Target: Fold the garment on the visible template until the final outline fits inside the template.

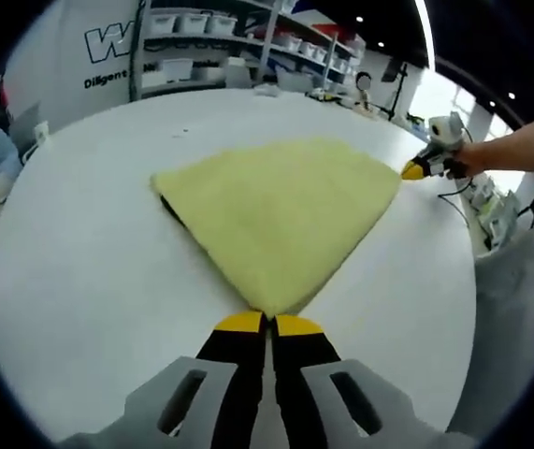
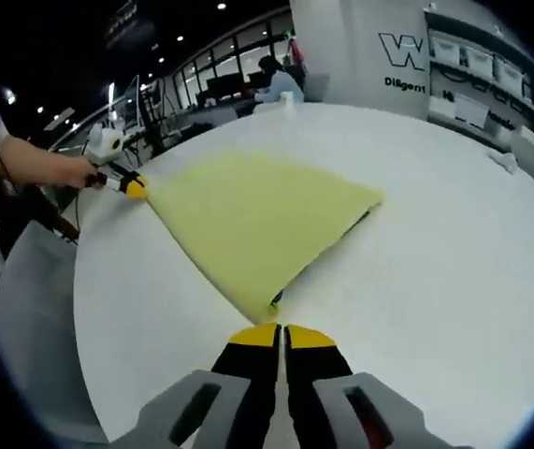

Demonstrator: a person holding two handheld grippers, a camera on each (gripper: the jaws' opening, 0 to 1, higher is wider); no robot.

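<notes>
Left gripper view: the left gripper point(image 1: 268, 323) is seen with jaws pressed together on the near corner of a pale yellow fleecy garment point(image 1: 281, 210), spread flat in a folded wedge on the white table point(image 1: 89, 271), its far corner pinched by the right gripper point(image 1: 414, 170).

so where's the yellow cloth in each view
Left gripper view: the yellow cloth lies mid-picture on the white table, its near corner at the left tool, its far right corner at the right tool.
Right gripper view: the cloth lies centre-left, near corner at the right tool, far left corner at the left tool.
Shared landmark: the wall sign.
</notes>
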